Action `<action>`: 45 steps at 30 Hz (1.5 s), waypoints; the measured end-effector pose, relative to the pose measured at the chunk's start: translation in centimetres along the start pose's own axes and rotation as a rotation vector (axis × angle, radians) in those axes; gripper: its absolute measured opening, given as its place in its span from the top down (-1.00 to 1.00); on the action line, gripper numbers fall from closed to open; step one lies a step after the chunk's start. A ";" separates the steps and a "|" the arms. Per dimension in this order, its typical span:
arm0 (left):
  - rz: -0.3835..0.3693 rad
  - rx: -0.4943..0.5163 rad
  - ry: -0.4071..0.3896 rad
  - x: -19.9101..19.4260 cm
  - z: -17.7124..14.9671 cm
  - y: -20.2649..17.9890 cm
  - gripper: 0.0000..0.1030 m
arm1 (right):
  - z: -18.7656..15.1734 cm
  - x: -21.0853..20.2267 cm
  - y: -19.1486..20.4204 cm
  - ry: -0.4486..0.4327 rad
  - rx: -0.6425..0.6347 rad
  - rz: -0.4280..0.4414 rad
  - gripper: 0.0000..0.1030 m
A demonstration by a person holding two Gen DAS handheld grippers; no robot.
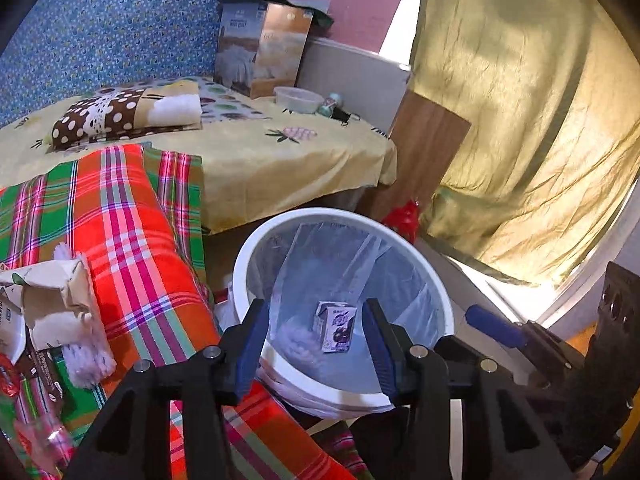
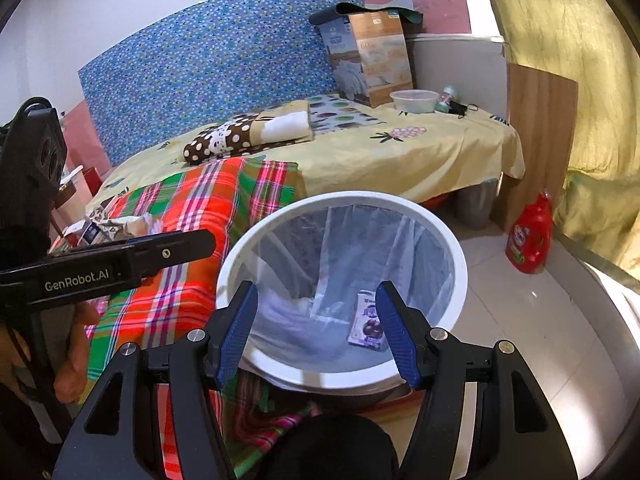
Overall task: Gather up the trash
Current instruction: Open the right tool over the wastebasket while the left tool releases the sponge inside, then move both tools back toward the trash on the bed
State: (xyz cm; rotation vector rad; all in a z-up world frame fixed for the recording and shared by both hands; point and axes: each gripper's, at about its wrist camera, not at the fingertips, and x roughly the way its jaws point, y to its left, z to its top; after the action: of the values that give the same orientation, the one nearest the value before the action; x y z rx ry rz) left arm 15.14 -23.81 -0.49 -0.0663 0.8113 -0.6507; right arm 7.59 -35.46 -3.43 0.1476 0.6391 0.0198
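A white trash bin [image 1: 340, 214] [image 2: 344, 198] with a clear liner stands on the floor beside the bed. A small purple-and-white drink carton [image 1: 335, 330] [image 2: 366, 322] lies inside it, near the bottom. My left gripper [image 1: 316, 344] hovers over the bin's near rim, open, with nothing touching its blue pads; one left finger [image 2: 160, 252] shows from the side in the right wrist view. My right gripper [image 2: 316, 328] is also open and empty above the bin. A torn paper box [image 1: 60, 300] [image 2: 120, 228] and several wrappers [image 1: 36, 380] lie on the plaid blanket.
The plaid blanket [image 1: 132, 240] [image 2: 192, 216] covers the bed's near edge by the bin. Farther back are a polka-dot pillow [image 2: 224, 140], a bedding box [image 2: 372, 56] and a plastic bowl [image 2: 414, 101]. A red detergent bottle [image 2: 528, 236] stands on the tiled floor near a yellow curtain [image 1: 520, 120].
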 end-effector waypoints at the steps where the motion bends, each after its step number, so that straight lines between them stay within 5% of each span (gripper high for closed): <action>1: 0.000 -0.001 0.002 0.1 0.0 0.0 0.05 | 0.0 0.0 0.0 0.000 0.000 0.002 -0.22; 19: 0.091 -0.063 -0.047 -5.4 -3.3 3.1 0.05 | -0.1 -0.4 3.3 0.008 -0.085 0.094 -0.22; 45: 0.463 -0.291 -0.144 -17.0 -9.0 13.3 0.04 | -0.5 0.4 12.5 0.071 -0.228 0.305 -0.22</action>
State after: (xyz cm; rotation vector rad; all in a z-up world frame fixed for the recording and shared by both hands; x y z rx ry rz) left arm 7.09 -1.84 0.41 -0.1815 0.7429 -0.0865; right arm 7.94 -23.03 -2.29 0.0223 0.6755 0.3922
